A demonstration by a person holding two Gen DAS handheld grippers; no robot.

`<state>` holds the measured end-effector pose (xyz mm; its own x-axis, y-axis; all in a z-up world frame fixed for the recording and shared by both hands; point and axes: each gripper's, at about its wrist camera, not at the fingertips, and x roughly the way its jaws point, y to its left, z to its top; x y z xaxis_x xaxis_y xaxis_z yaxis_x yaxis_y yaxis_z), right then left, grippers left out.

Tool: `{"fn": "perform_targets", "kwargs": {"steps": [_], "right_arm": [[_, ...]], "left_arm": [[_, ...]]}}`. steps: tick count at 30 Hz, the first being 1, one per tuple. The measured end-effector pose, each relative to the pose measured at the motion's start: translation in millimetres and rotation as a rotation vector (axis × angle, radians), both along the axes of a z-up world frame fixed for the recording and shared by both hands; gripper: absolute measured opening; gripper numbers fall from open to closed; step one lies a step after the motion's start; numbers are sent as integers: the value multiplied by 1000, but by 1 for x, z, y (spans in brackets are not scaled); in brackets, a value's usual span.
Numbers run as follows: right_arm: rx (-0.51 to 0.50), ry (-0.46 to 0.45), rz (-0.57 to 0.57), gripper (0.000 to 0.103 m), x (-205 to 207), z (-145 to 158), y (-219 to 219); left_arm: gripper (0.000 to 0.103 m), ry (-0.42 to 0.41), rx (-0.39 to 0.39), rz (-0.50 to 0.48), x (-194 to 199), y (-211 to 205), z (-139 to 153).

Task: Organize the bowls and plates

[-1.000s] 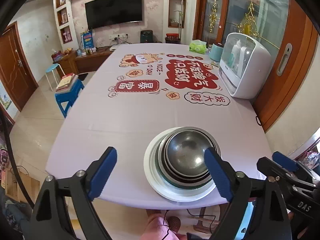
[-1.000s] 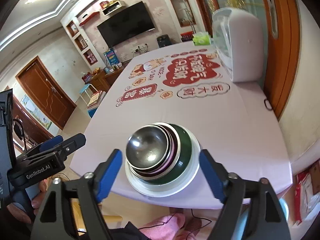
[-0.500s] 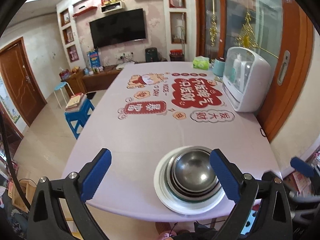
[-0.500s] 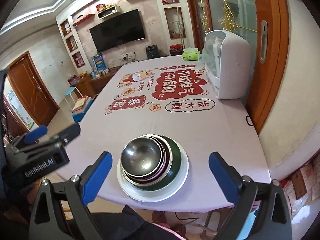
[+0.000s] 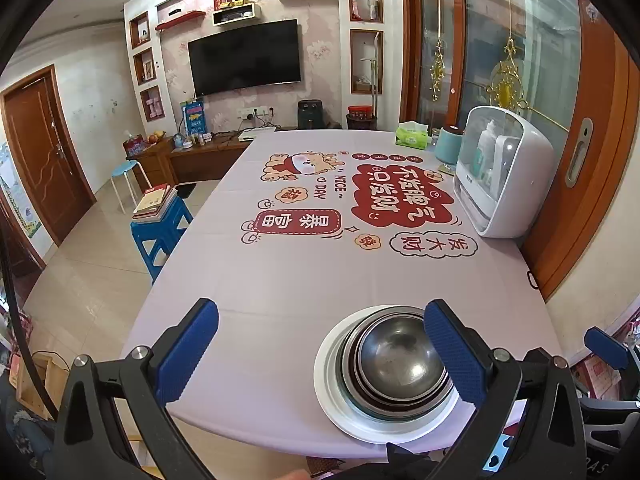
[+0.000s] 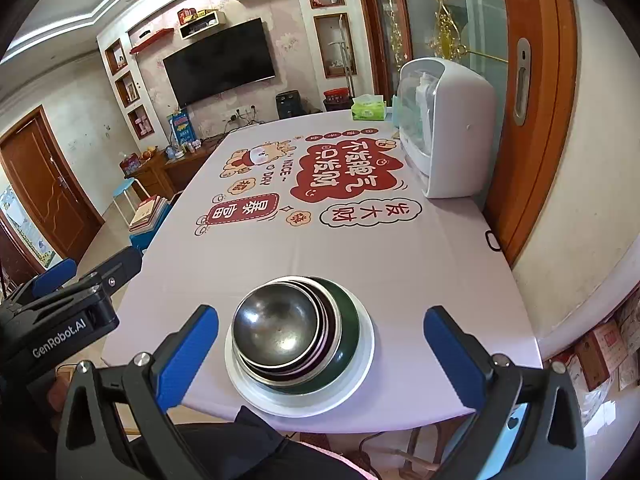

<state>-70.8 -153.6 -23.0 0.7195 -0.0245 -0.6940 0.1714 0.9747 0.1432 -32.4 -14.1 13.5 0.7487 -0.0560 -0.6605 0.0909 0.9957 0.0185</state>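
Note:
A stack of nested steel bowls (image 5: 396, 356) sits on a white plate (image 5: 340, 392) near the front edge of the table (image 5: 300, 280). The right wrist view shows a dark green bowl (image 6: 352, 320) under the steel bowls (image 6: 276, 328), all on the same plate (image 6: 360, 376). My left gripper (image 5: 320, 320) hovers over the table edge, its jaws opening wide; its right finger overlaps the stack without touching it. My right gripper (image 6: 320, 316) hangs above the stack, jaws also opening, nothing pressed between them.
A white countertop dish cabinet (image 5: 504, 176) stands at the table's right side, with a green tissue box (image 5: 412, 136) and a teal canister (image 5: 448, 150) behind it. A blue stool with books (image 5: 160, 216) stands left of the table. A wooden sliding door runs along the right.
Both grippers have drawn back and upward from the stack, and their jaws have spread wider. The stack has stayed where it was.

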Motion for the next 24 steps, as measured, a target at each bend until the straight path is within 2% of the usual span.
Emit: {"fn": "perform_targets", "kwargs": {"steps": [24], "right_arm": [[13, 34, 2, 103, 3, -5, 5]], "left_arm": [[102, 55, -3, -13, 7, 3, -15]]}}
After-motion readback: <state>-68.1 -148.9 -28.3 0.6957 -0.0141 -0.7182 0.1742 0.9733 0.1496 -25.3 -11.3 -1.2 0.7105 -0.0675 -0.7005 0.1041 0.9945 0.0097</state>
